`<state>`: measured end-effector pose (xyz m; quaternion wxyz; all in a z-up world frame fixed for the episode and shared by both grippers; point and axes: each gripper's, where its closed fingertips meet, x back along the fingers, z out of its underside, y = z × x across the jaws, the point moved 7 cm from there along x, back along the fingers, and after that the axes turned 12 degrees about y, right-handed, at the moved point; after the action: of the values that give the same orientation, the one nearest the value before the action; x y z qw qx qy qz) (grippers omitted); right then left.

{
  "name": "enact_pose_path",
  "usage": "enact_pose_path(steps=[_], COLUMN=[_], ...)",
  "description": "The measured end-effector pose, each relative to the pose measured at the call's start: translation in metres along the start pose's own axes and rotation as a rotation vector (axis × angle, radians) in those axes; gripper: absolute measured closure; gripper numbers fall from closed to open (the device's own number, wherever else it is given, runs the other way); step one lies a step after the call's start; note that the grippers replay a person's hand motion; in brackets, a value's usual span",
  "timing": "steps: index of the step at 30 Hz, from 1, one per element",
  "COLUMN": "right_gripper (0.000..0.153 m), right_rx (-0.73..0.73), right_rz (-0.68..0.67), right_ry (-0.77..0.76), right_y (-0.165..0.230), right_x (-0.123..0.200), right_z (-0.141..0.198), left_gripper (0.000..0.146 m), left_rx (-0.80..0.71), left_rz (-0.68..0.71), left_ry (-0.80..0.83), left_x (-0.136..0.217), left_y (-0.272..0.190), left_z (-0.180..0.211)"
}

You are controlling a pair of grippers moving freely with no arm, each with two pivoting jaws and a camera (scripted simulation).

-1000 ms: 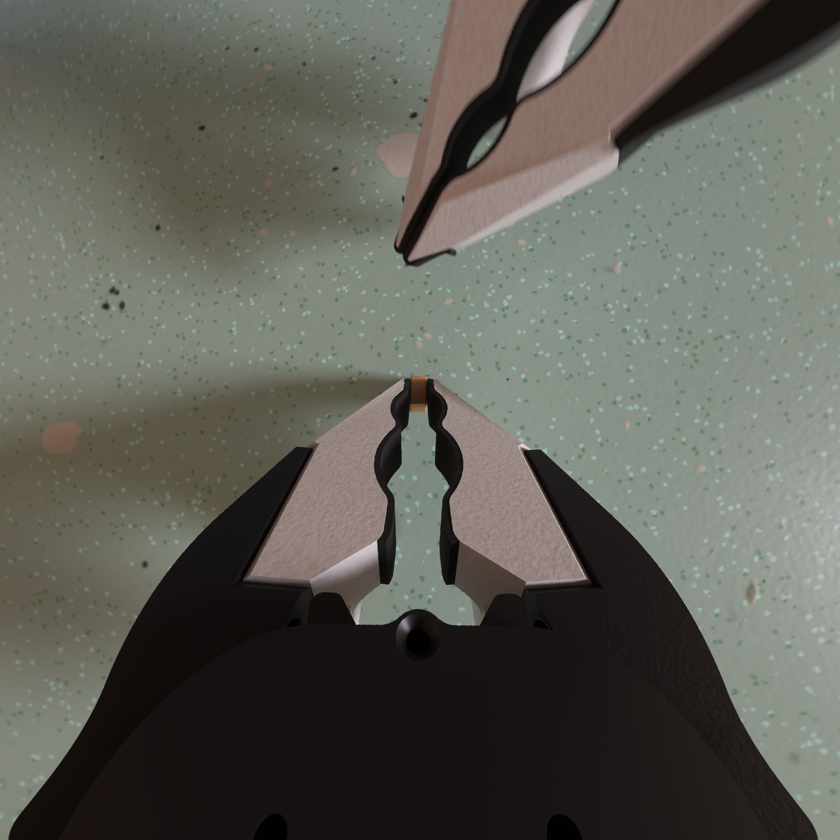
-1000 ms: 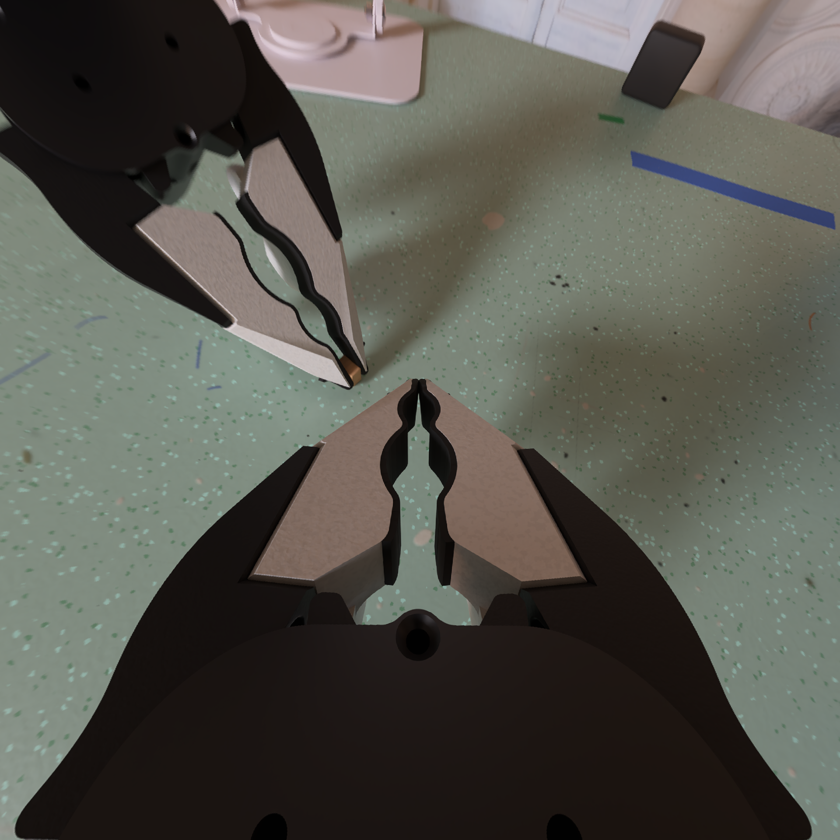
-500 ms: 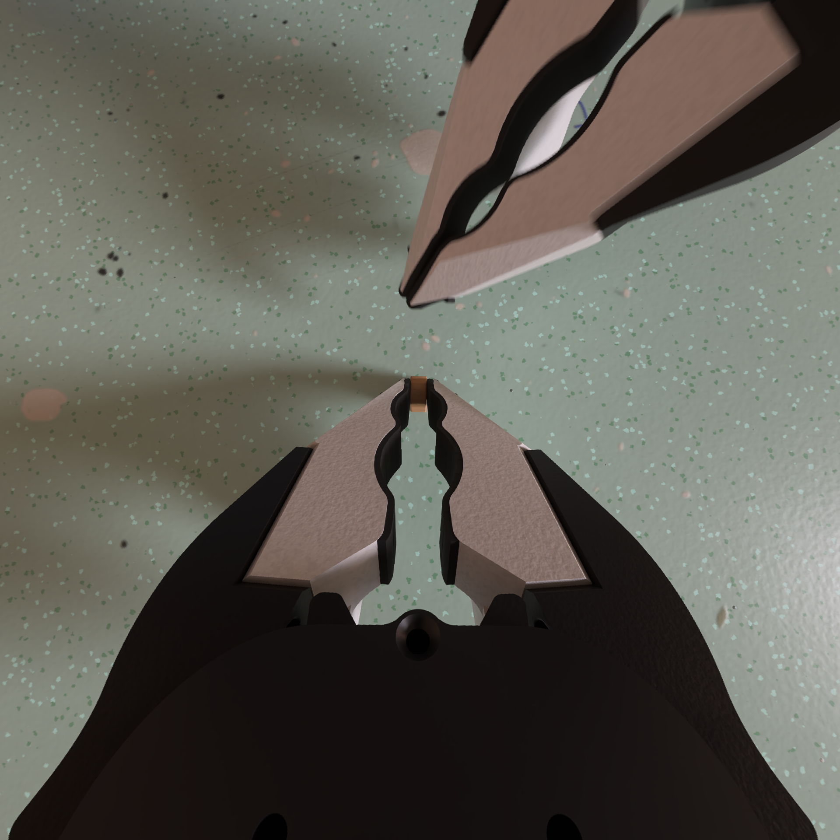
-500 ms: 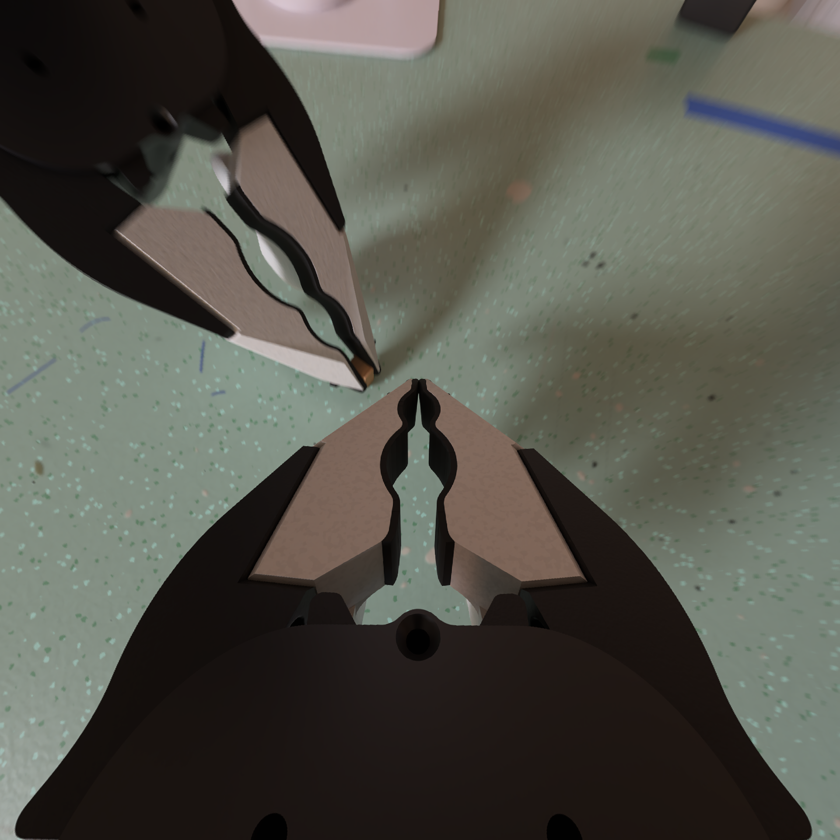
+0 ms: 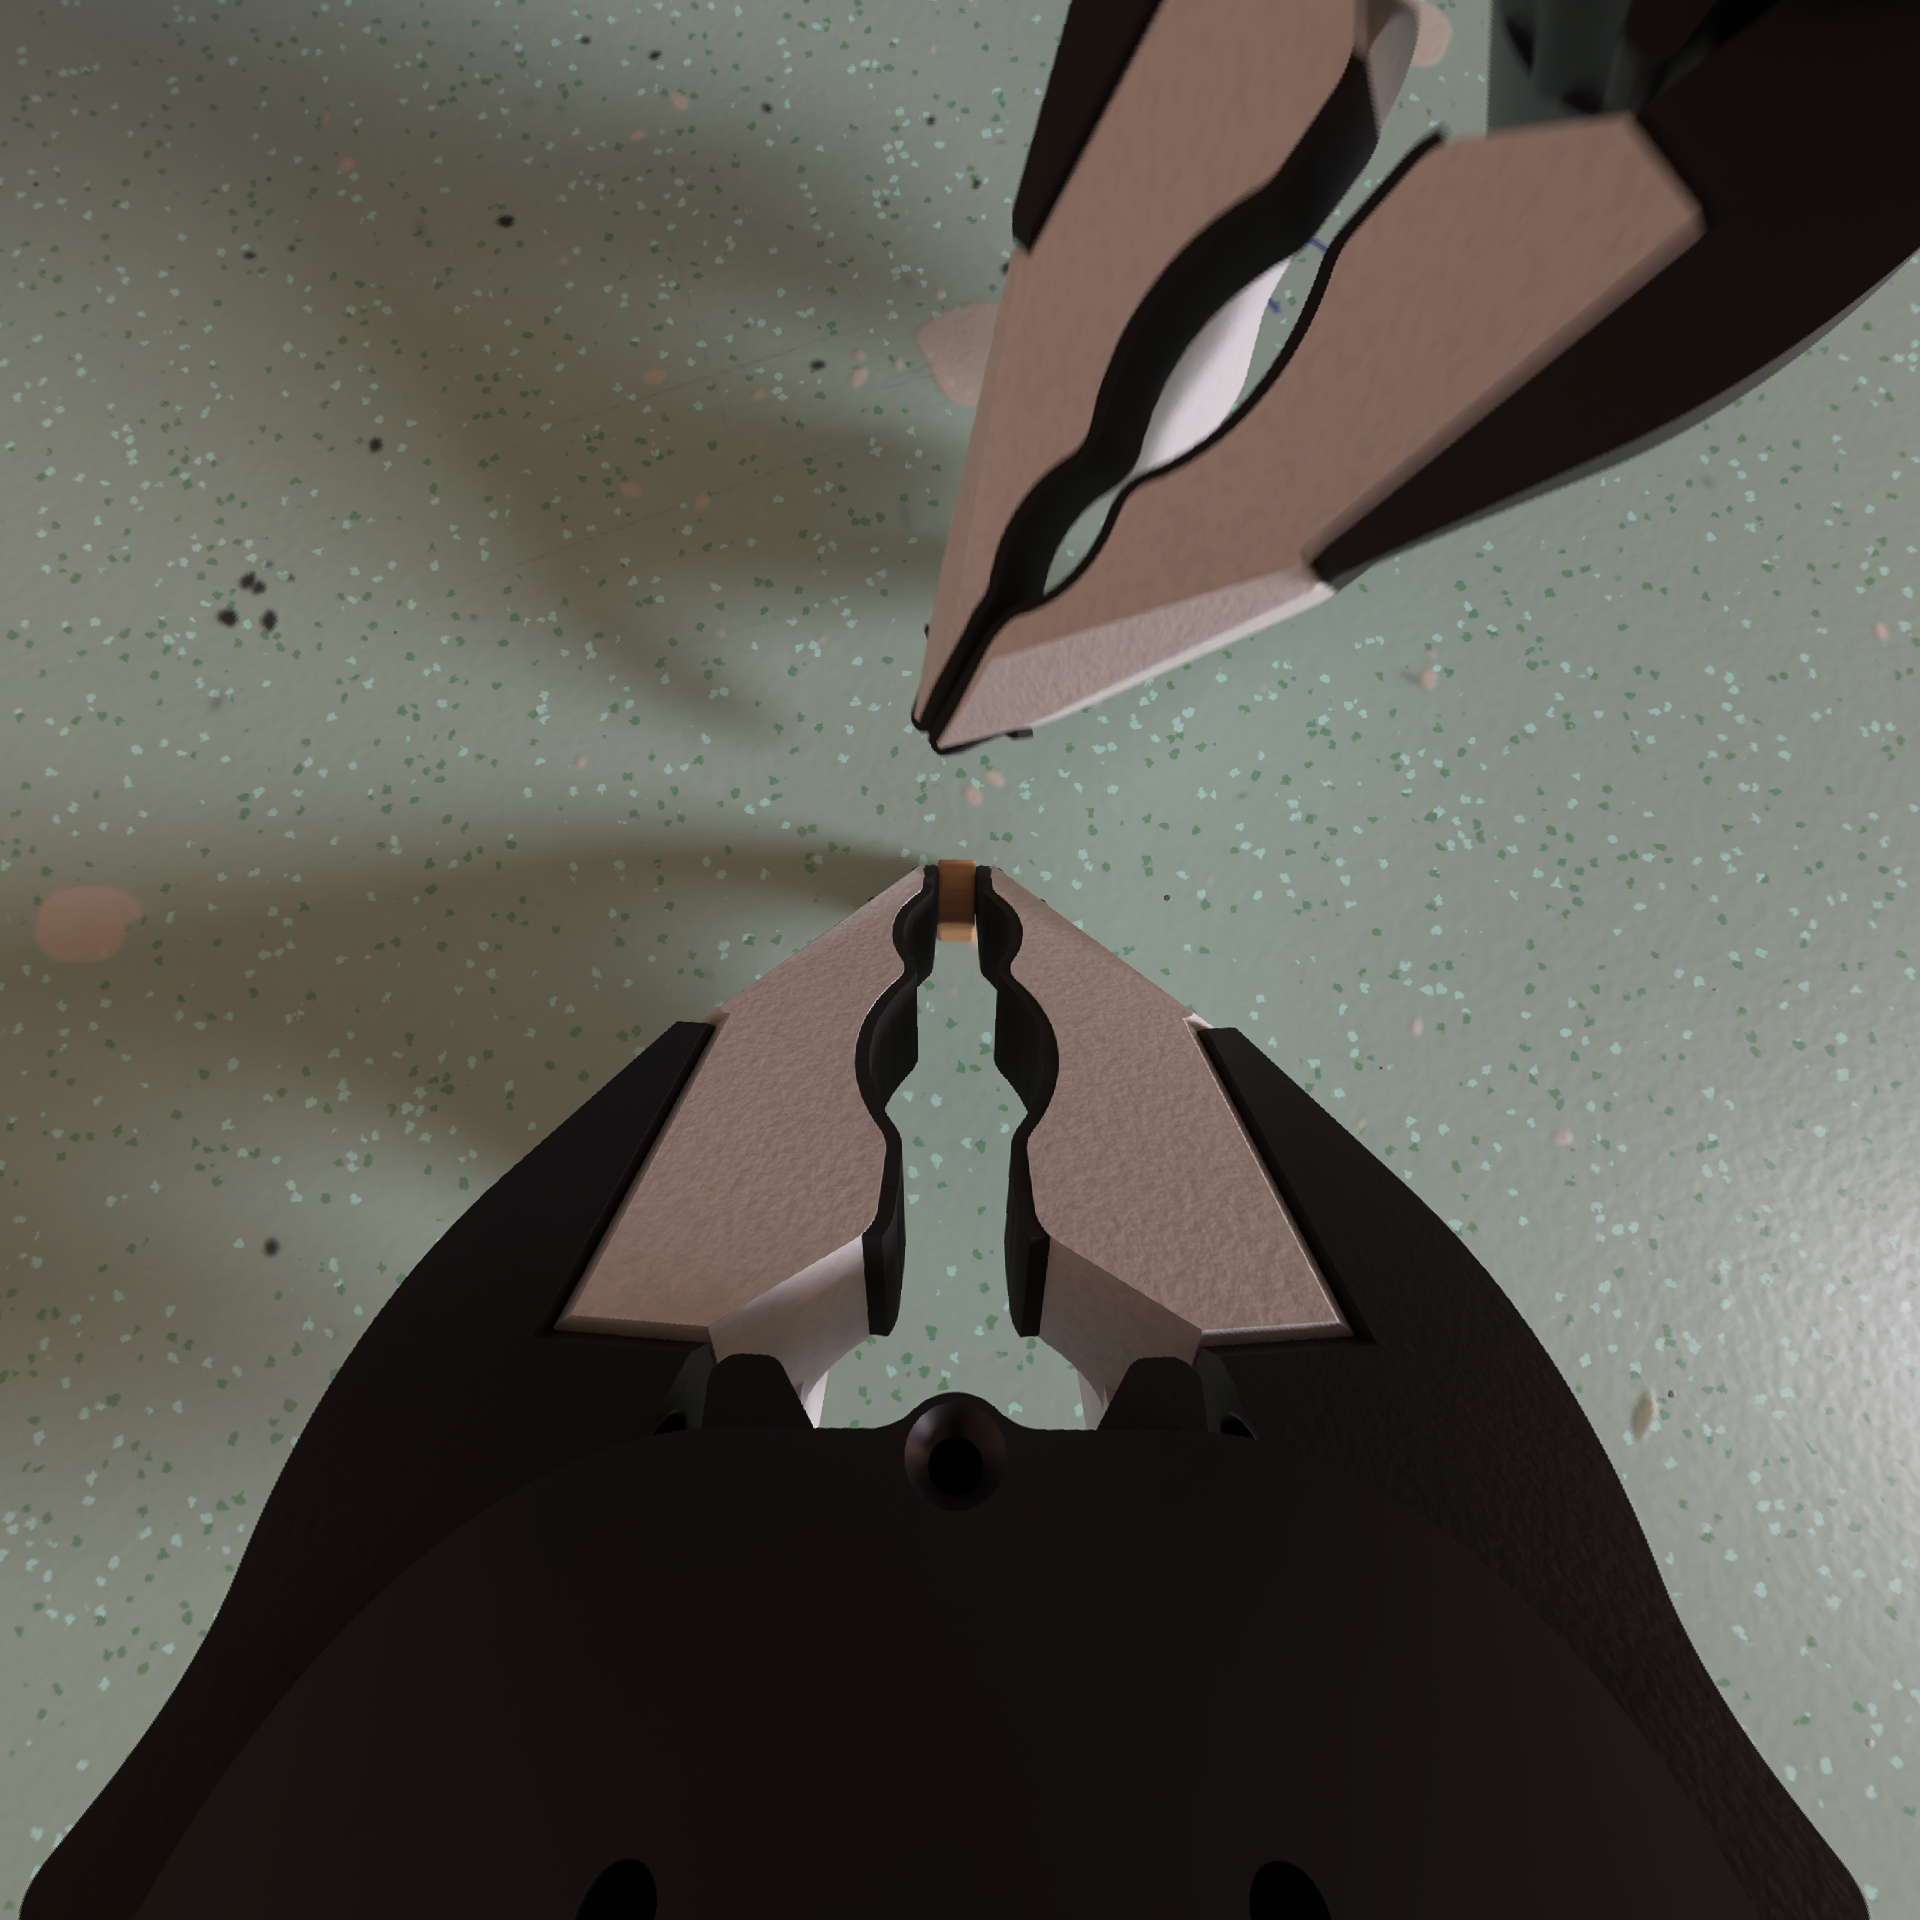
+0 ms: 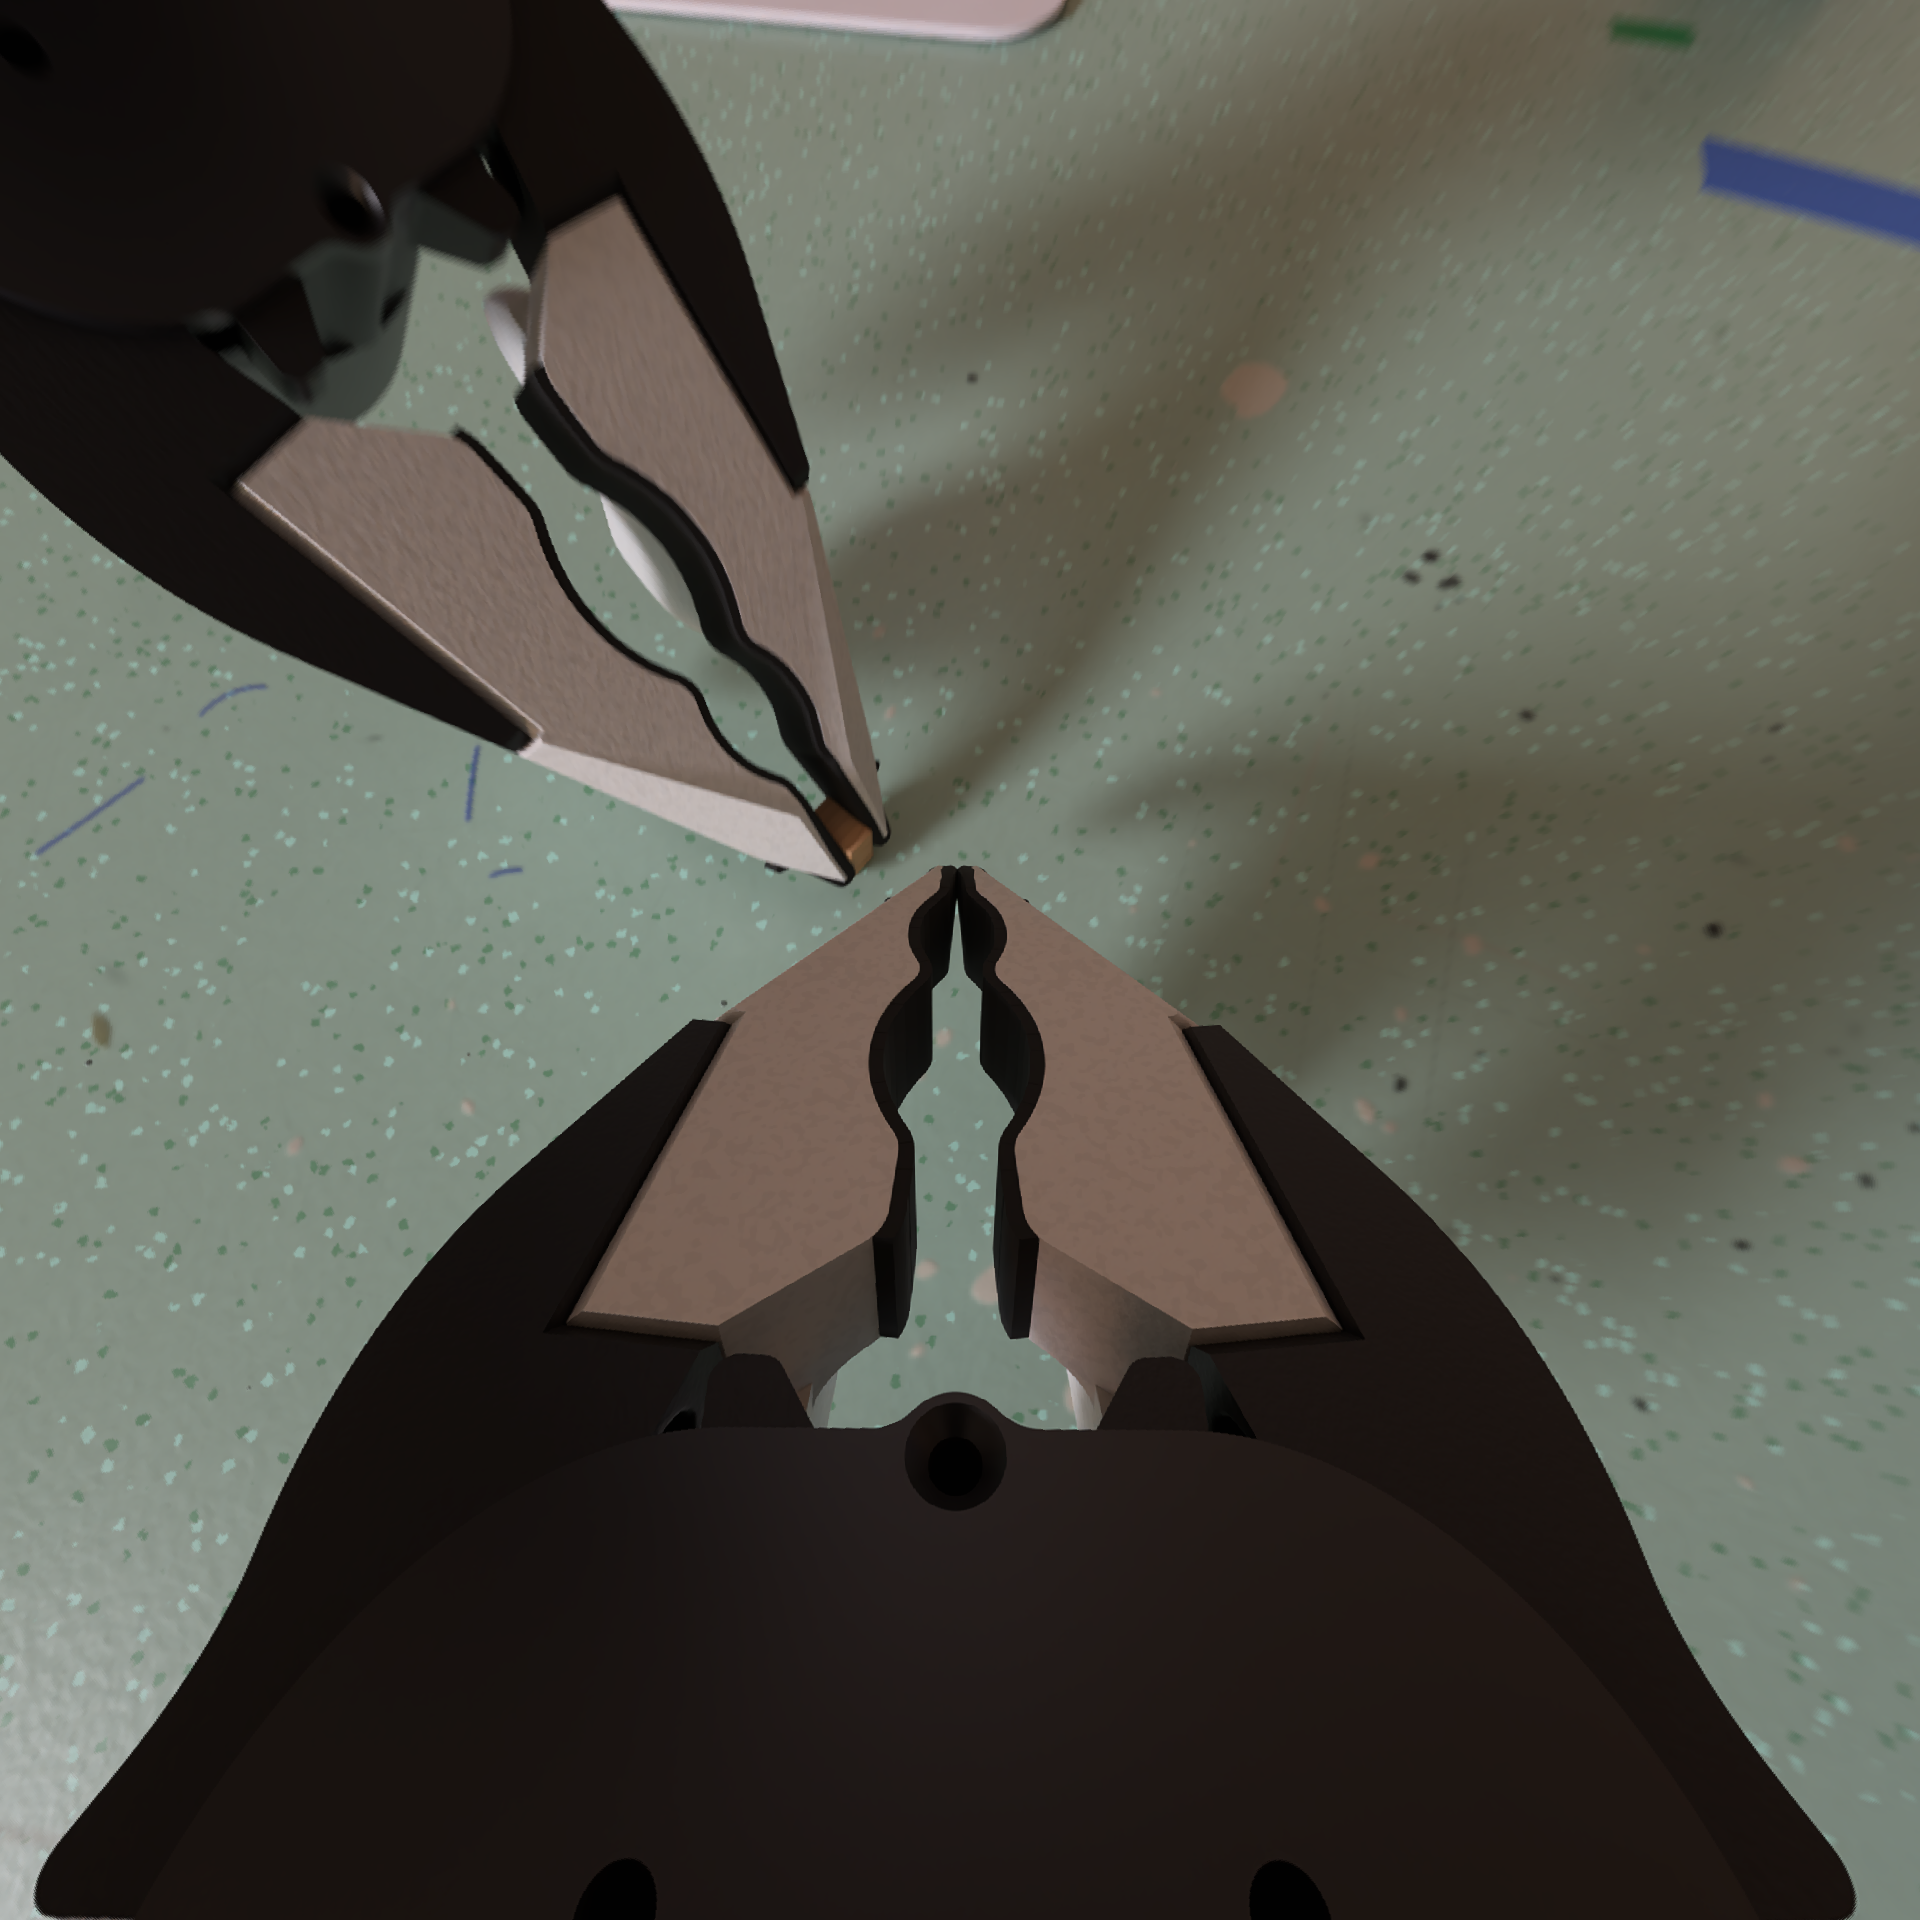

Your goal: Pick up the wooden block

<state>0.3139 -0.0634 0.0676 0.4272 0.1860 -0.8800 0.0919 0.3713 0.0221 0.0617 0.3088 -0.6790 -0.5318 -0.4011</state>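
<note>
Pinching the wooden block [image 5: 955, 902] at its very fingertips, the left gripper [image 5: 955, 883] hung over the speckled green floor [image 5: 416, 935], its jaws clenched on the small tan piece, which filled the narrow gap between the black pads. From the right wrist view the same block [image 6: 854, 828] showed as a brown nub at the tip of the left gripper [image 6: 857, 836], which slanted down from the upper left. The right gripper [image 6: 955, 875] had its jaws pressed together with nothing between them, its tips just beside the block yet apart from it. In the left wrist view it [image 5: 935, 727] pointed down from the upper right. A blue tape strip [image 6: 1808, 192] lay far off on the floor, and a pale flat base [image 6: 883, 12] showed at the top edge.
</note>
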Motion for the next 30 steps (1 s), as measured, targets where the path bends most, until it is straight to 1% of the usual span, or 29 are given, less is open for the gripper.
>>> enact_pose_path(steps=[2,3,5,6,8,9,11,12,13,15,17,20,21,25,27,30], right_gripper=[0.153,0.153,0.153,0.153,0.153,0.153,0.153,0.153,0.153,0.153,0.153,0.151,0.152,0.153,0.153,0.153], right_rx=[0.029,0.036,0.03,0.016,0.05,0.059,0.053,0.048,0.082,0.23,0.335,0.381,0.391,0.502,0.528,0.552], right_rz=[0.043,0.041,0.022,0.004,0.041,0.042,0.03,0.005,-0.014,-0.083,-0.174,-0.379,-0.428,-0.488,-0.51,-0.505], right_ry=[-0.042,-0.046,0.001,0.016,-0.045,-0.05,-0.001,0.002,-0.014,-0.114,-0.158,-0.177,-0.169,-0.1,-0.071,-0.029], right_y=[0.001,0.003,0.002,0.002,0.004,0.005,0.002,0.001,0.001,0.002,-0.007,-0.023,-0.027,-0.03,-0.029,-0.031], right_x=[0.009,0.009,0.0,0.001,0.01,0.01,-0.001,-0.001,0.004,0.016,0.021,0.02,0.018,0.008,0.004,-0.001], right_z=[-0.007,-0.006,0.001,0.0,-0.007,-0.007,0.0,0.001,-0.002,-0.009,-0.01,-0.008,-0.008,-0.013,-0.014,-0.013], left_gripper=[0.14,0.14,0.14,0.14,0.14,0.14,0.14,0.14,0.14,0.14,0.14,0.14,0.14,0.14,0.14,0.14], left_rx=[0.002,0.003,0.003,0.004,0.005,0.004,0.003,0.004,0.003,-0.004,-0.041,-0.077,-0.086,-0.095,-0.092,-0.083], left_rz=[0.001,0.001,0.001,0.002,0.003,0.003,0.002,0.001,0.002,0.006,0.013,0.038,0.044,0.05,0.056,0.067], left_ry=[-0.001,0.0,0.0,0.0,-0.001,-0.001,0.0,0.0,-0.001,-0.002,0.001,0.006,0.004,0.003,-0.001,-0.007], left_x=[0.0,0.0,0.0,0.0,0.0,0.0,0.0,0.0,0.0,0.0,0.0,0.002,0.002,0.002,0.002,0.002], left_y=[0.0,0.0,0.0,0.0,0.0,0.0,0.0,0.0,0.0,0.001,0.001,0.004,0.004,0.004,0.005,0.005], left_z=[0.0,0.0,0.0,0.0,0.0,0.0,0.0,0.0,0.0,0.0,0.001,0.003,0.003,0.004,0.004,0.005])
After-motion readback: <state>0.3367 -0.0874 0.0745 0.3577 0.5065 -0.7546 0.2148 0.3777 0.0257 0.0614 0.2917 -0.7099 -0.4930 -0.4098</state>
